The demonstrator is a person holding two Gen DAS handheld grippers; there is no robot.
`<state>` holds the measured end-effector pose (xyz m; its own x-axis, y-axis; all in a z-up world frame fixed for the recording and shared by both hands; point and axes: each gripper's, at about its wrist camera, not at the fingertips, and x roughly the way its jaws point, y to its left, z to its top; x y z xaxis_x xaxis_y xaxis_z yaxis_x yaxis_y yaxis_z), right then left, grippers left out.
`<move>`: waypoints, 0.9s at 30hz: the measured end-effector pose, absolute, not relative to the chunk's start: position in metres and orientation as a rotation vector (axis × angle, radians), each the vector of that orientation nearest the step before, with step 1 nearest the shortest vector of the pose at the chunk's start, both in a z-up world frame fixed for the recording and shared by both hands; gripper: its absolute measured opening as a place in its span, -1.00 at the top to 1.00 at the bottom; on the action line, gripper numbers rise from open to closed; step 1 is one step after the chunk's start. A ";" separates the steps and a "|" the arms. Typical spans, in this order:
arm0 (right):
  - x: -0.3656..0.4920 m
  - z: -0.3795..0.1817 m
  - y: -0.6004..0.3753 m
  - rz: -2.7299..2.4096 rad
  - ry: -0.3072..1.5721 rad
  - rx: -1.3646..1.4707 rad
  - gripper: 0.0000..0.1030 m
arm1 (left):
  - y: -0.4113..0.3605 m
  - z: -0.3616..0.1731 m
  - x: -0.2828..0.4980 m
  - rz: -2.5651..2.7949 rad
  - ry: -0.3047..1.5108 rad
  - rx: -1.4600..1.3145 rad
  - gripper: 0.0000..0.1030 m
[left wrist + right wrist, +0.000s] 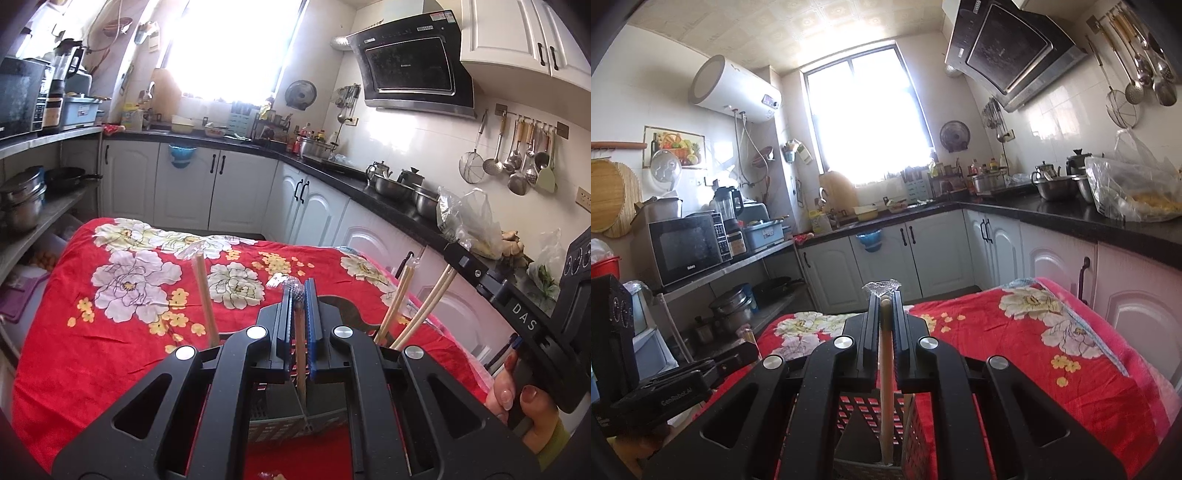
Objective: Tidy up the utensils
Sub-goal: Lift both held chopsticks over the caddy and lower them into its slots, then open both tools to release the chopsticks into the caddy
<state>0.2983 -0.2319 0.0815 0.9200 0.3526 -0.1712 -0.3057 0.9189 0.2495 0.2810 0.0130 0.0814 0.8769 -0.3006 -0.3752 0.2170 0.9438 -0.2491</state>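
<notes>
Left wrist: gripper (300, 295) clamped on spoon (300, 347) over basket (280, 424). Right wrist: gripper (885, 301) pinching chopstick (886, 373), tip inside basket (916, 435).

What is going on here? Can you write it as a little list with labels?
place: kitchen, table under a red flowered cloth
left claw: shut on a wooden-handled utensil with a plastic-wrapped metal top
right claw: shut on a wooden stick with a plastic-wrapped tip
holder: grey slotted basket below both claws; both handles reach down into it
already standing in basket: more wooden sticks
person: a hand grips the right tool's handle
</notes>
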 end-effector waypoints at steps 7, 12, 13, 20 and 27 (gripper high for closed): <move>0.291 0.077 -0.237 0.318 0.256 0.219 0.76 | 0.024 0.077 0.278 -0.273 0.448 -0.268 0.94; 0.284 0.075 -0.240 0.311 0.280 0.221 0.64 | 0.029 0.074 0.274 -0.268 0.457 -0.286 0.94; 0.282 0.075 -0.240 0.311 0.282 0.219 0.59 | 0.029 0.073 0.272 -0.265 0.456 -0.285 0.93; 0.270 0.076 -0.243 0.311 0.303 0.201 0.26 | 0.028 0.074 0.265 -0.268 0.465 -0.293 0.87; 0.260 0.074 -0.247 0.320 0.339 0.195 0.09 | 0.032 0.074 0.256 -0.264 0.472 -0.314 0.50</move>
